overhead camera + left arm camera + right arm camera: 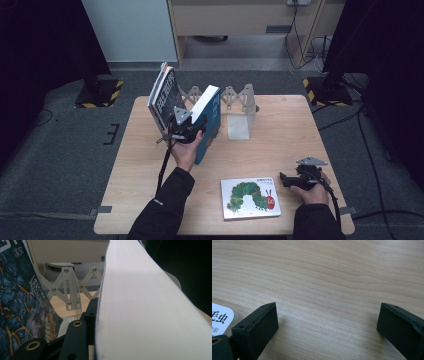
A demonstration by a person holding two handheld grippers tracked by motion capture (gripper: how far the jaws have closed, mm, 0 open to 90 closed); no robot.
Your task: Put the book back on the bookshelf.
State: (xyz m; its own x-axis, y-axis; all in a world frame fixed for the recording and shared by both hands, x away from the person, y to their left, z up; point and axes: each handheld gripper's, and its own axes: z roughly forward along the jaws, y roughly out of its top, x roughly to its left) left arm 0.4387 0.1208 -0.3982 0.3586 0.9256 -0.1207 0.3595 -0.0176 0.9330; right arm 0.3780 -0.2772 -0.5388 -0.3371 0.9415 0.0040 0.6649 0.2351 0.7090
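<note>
Jaws of the left gripper [192, 127] are closed on a thick blue-covered book with white page edges [210, 117], which is held upright and tilted above the light wooden table [280, 130]. In the left gripper view, the book's white page block [140, 307] is seen pressed against the black jaw. Just beside it, to the left, dark-covered books with a cracked-lava pattern [162, 95] are leaned within a white accordion-style expandable book rack [239, 107]. The right gripper [287, 181] is rested low on the table with its jaws spread wide and nothing between them. A flat white picture book showing a green caterpillar [250, 197] is laid just beside it.
</note>
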